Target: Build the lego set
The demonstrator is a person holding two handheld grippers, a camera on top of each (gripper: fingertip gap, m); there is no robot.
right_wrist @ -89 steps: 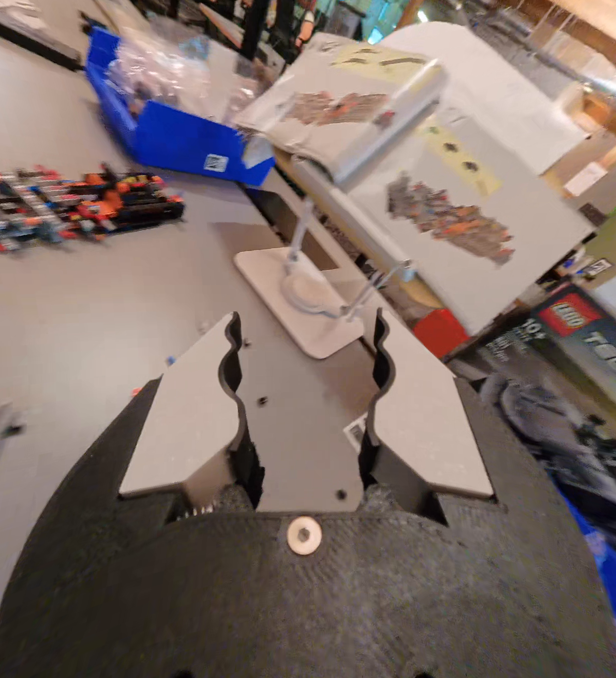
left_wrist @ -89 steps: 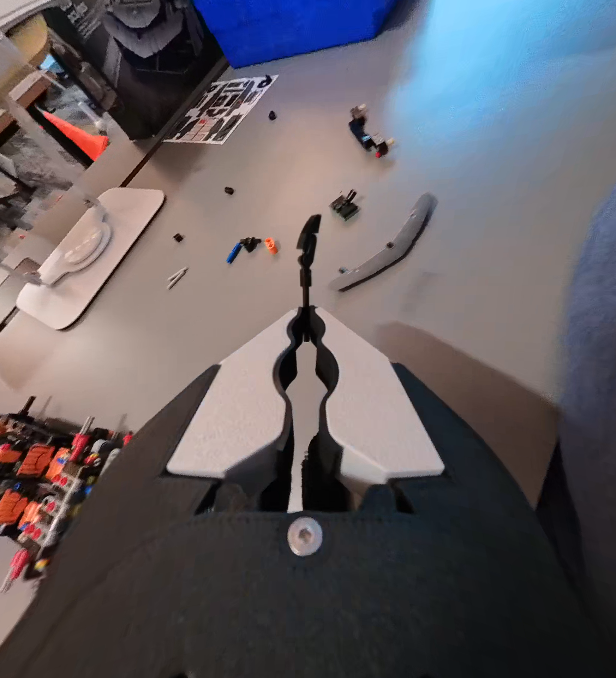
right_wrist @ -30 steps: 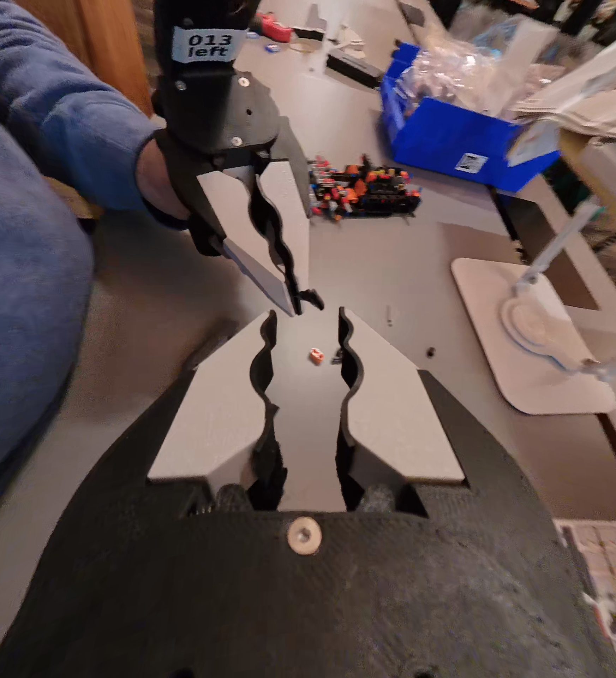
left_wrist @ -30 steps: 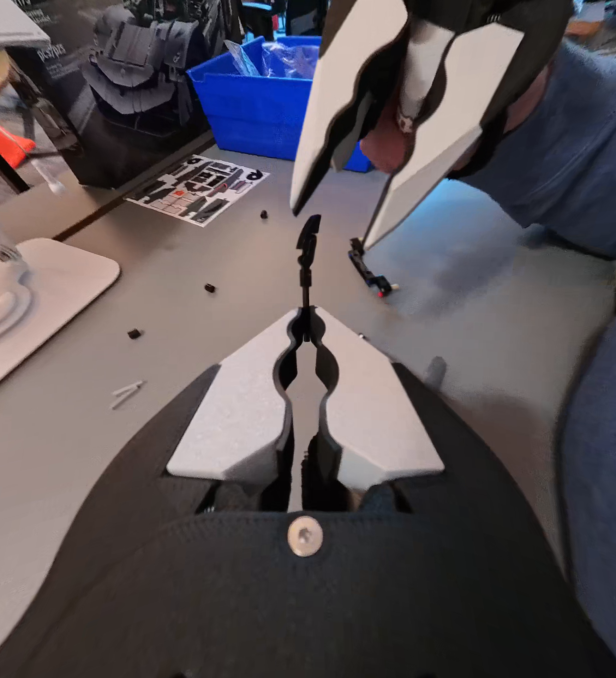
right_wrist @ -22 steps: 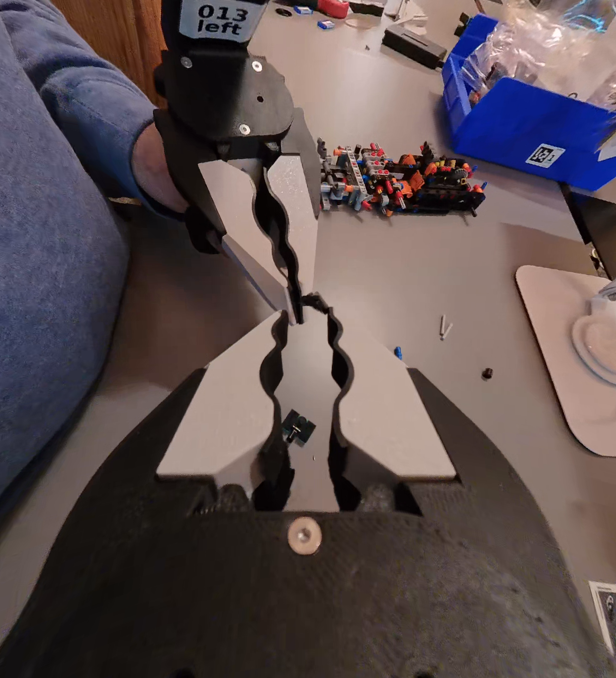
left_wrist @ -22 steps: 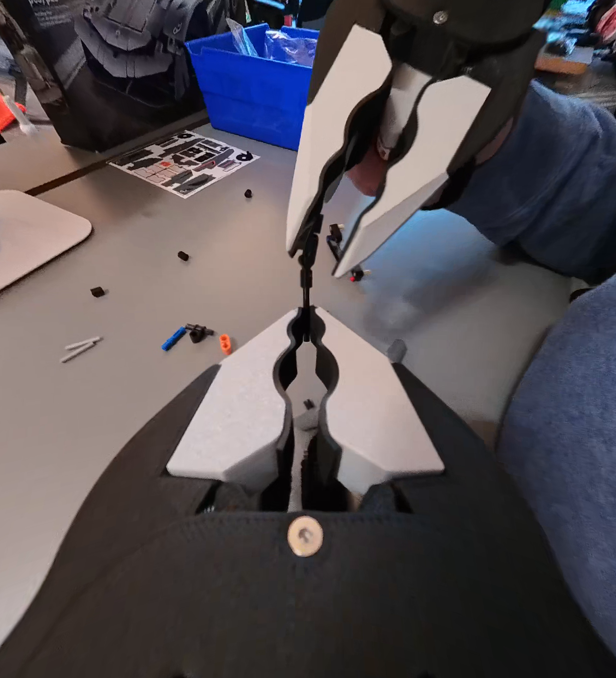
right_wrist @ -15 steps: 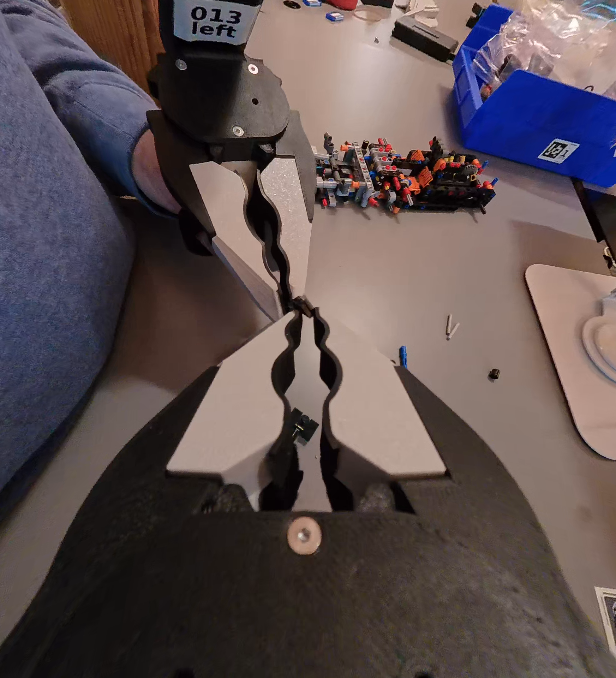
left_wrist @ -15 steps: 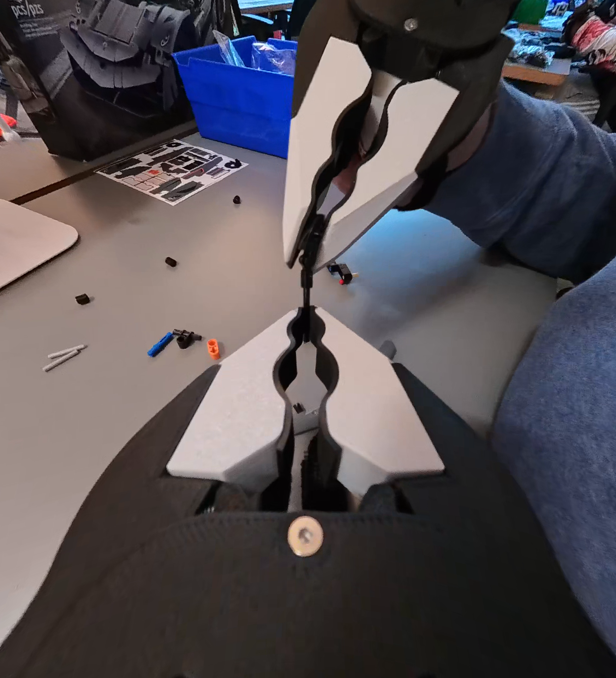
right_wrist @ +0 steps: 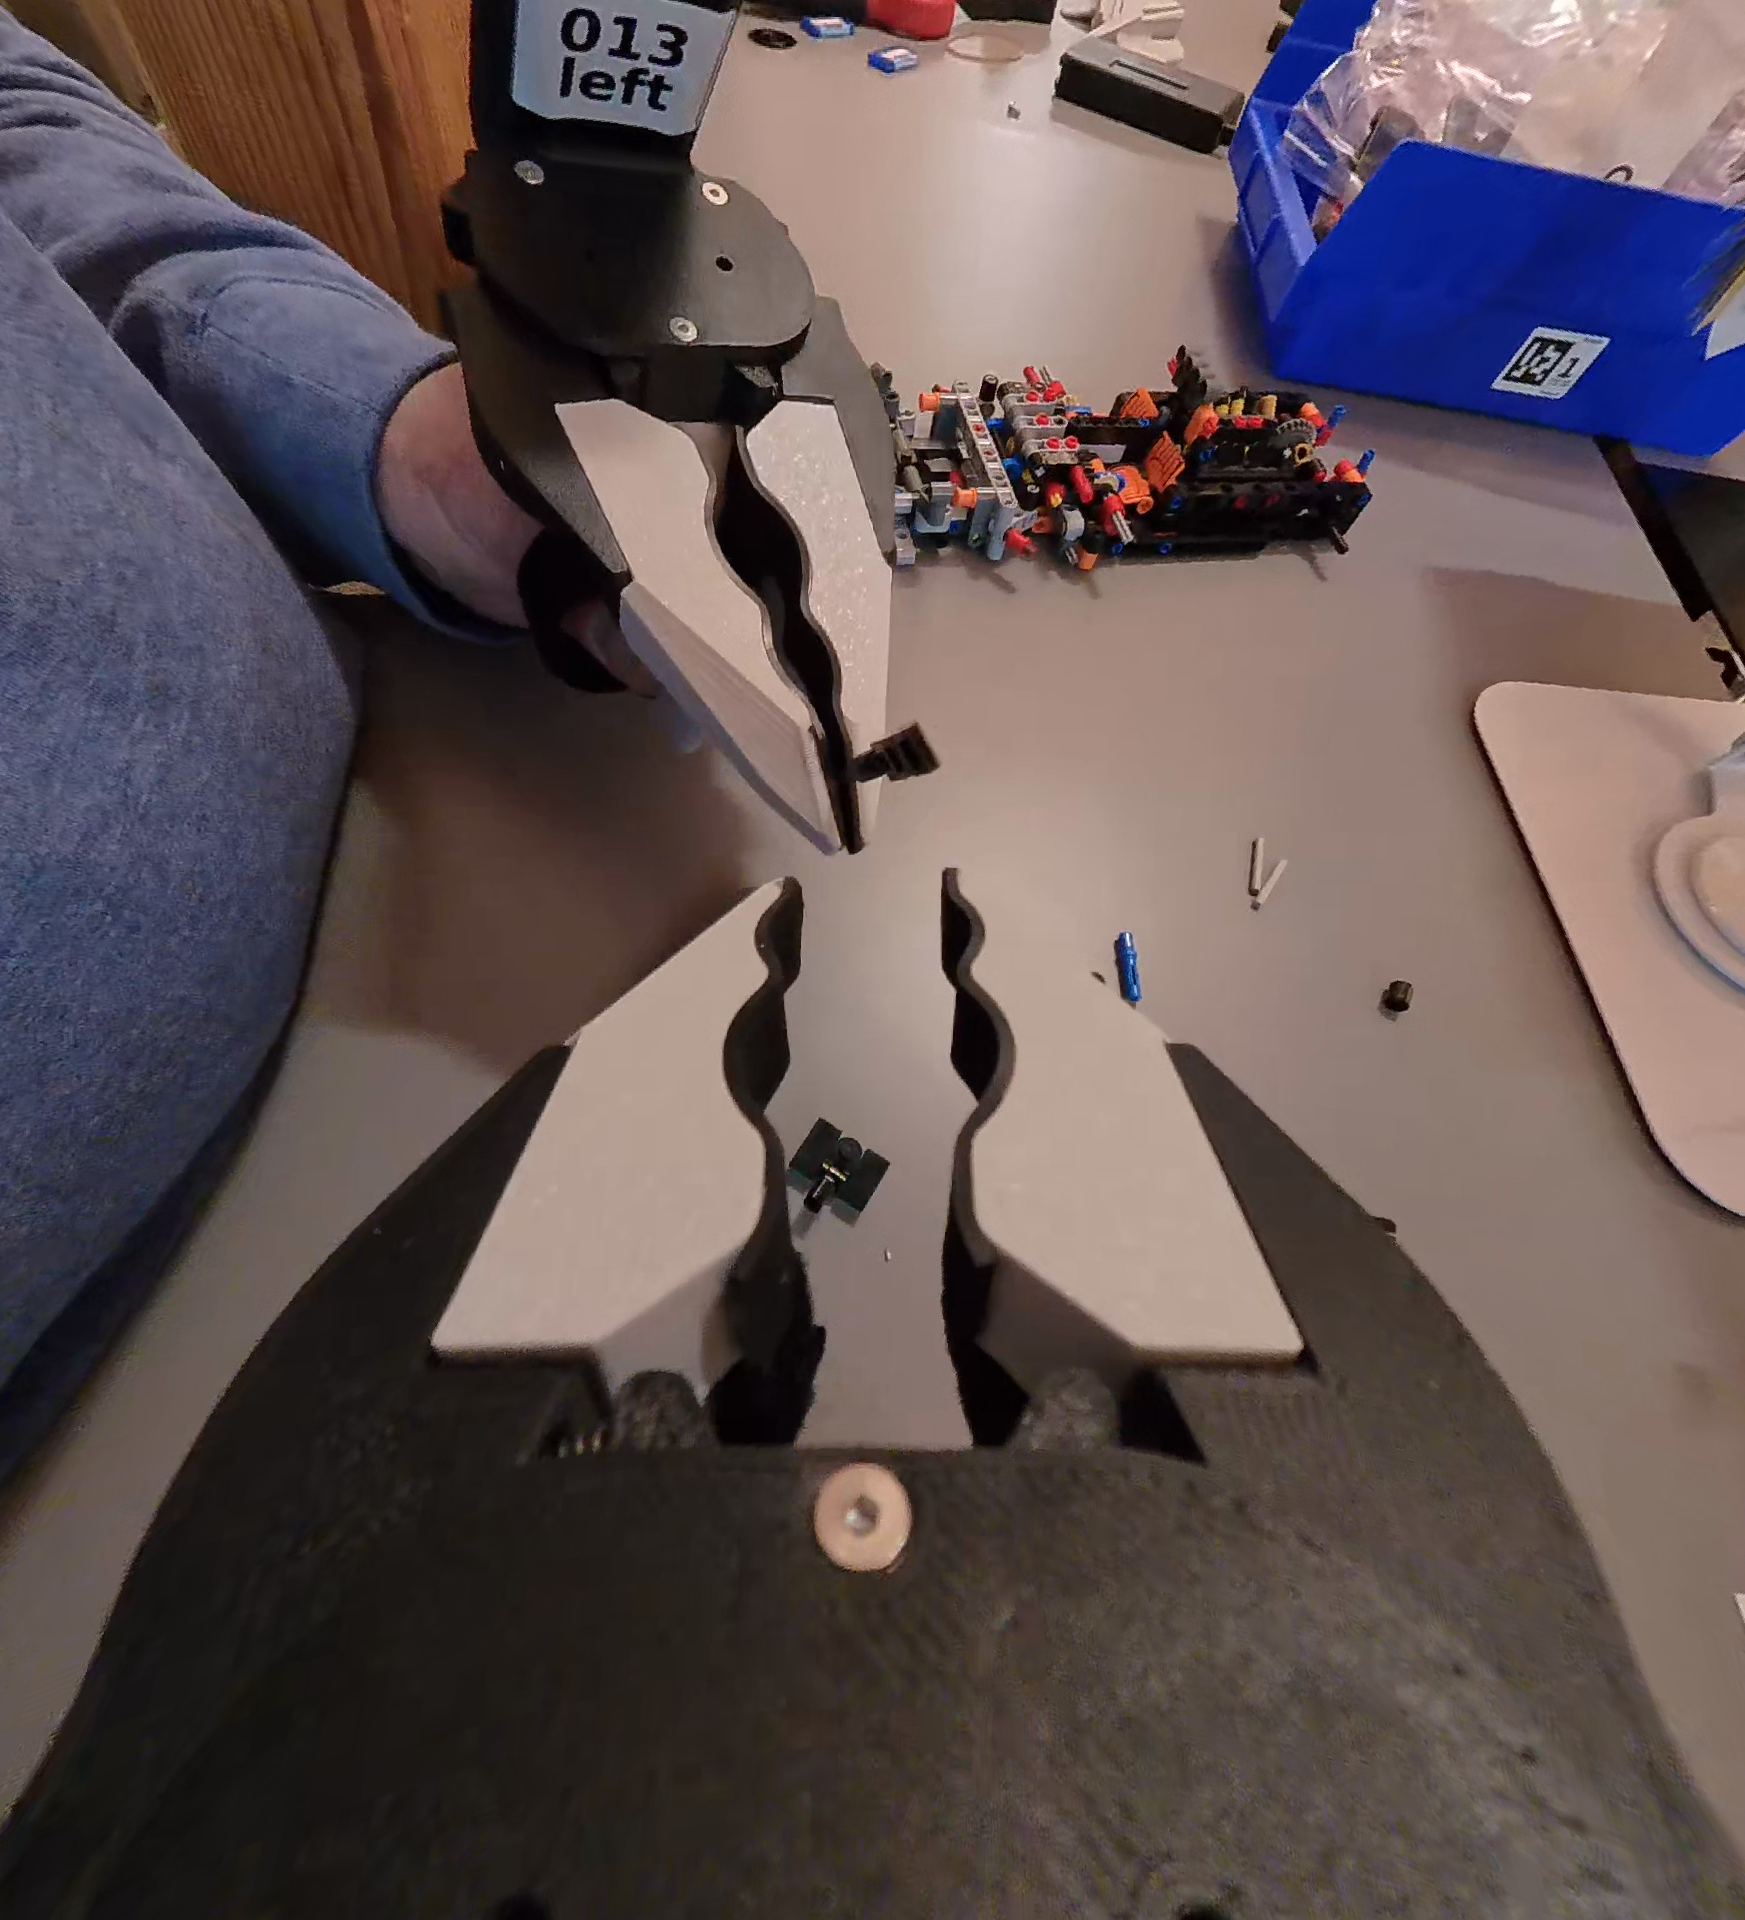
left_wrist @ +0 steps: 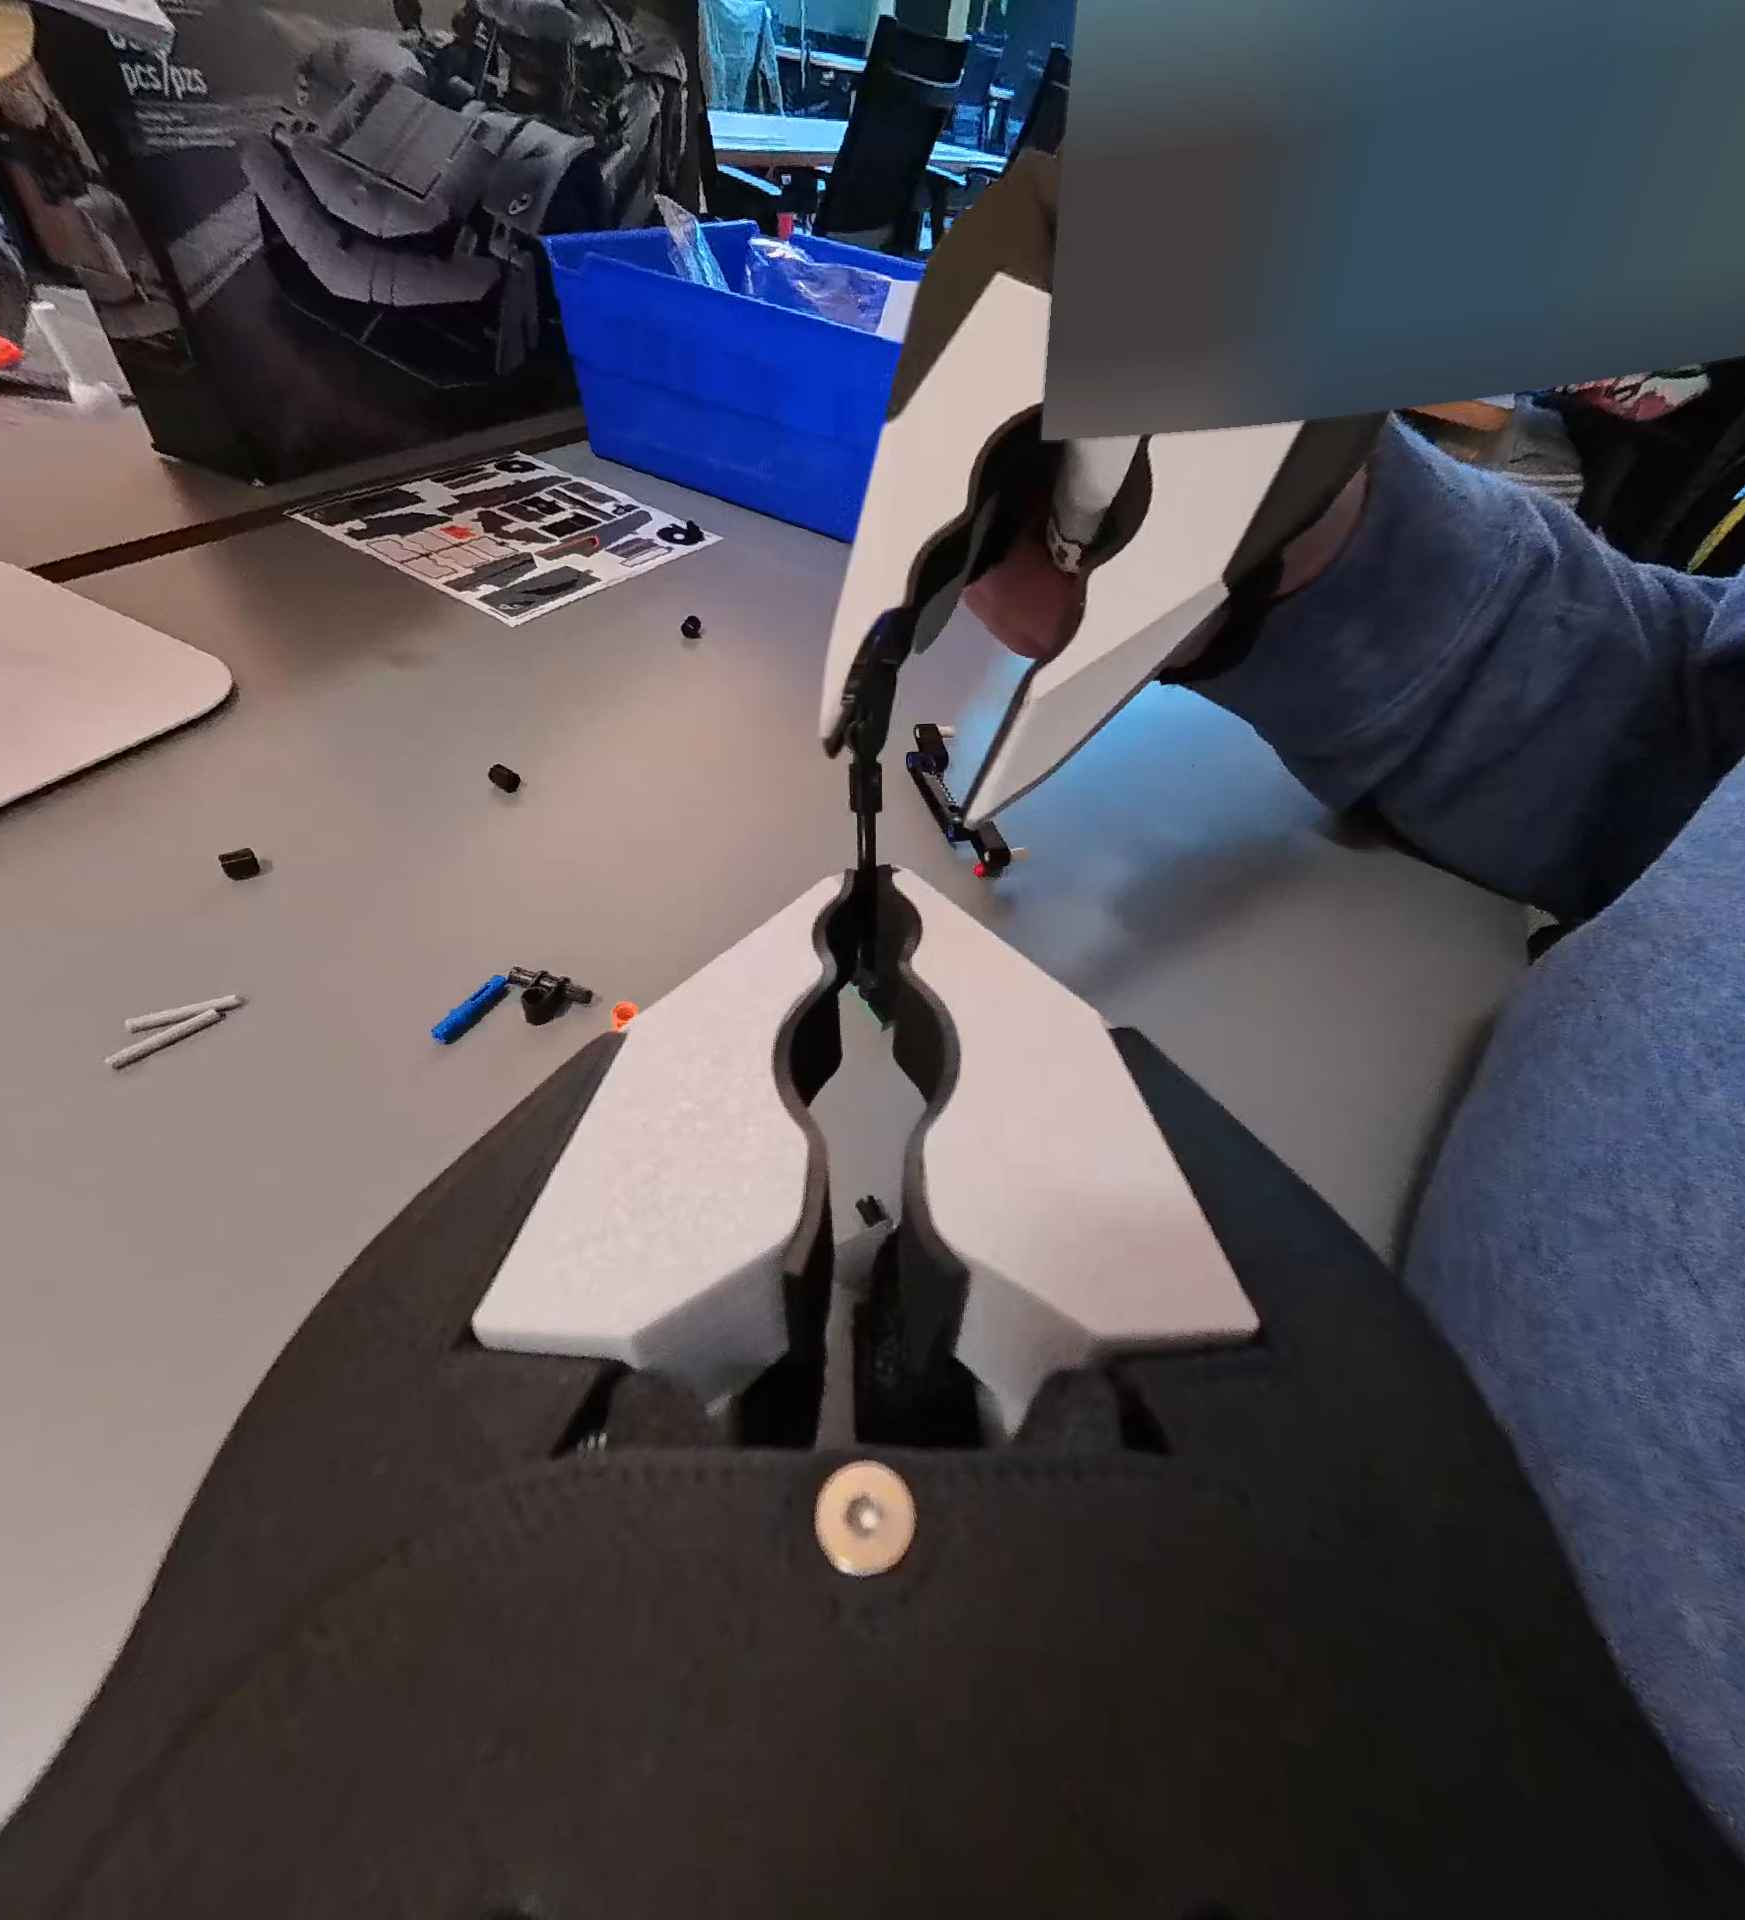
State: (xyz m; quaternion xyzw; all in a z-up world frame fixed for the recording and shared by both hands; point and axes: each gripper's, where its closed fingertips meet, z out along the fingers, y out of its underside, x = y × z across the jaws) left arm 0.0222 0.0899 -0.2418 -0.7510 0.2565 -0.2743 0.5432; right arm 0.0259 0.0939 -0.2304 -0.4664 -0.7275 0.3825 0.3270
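My left gripper is shut on a thin black lego piece that sticks forward from its tips, held above the grey table. My right gripper is open and empty, just short of the left gripper, whose black piece juts out sideways. In the left wrist view the right gripper hangs open above, with the piece's top end against one of its fingers. The colourful lego assembly lies farther back on the table.
A small dark part lies under my right gripper. Loose parts lie about: blue pin, black connector, grey pins, a small black assembly. Blue bin, sticker sheet, white stand base, blue sleeves. Less than 4 cm separates the two grippers' tips. The colourful lego assembly is about 30 centimeters from both grippers' fingertips.
My right gripper closed in on the tip of the black piece, then opened and drew back a little. My left gripper has kept its hold on the piece.
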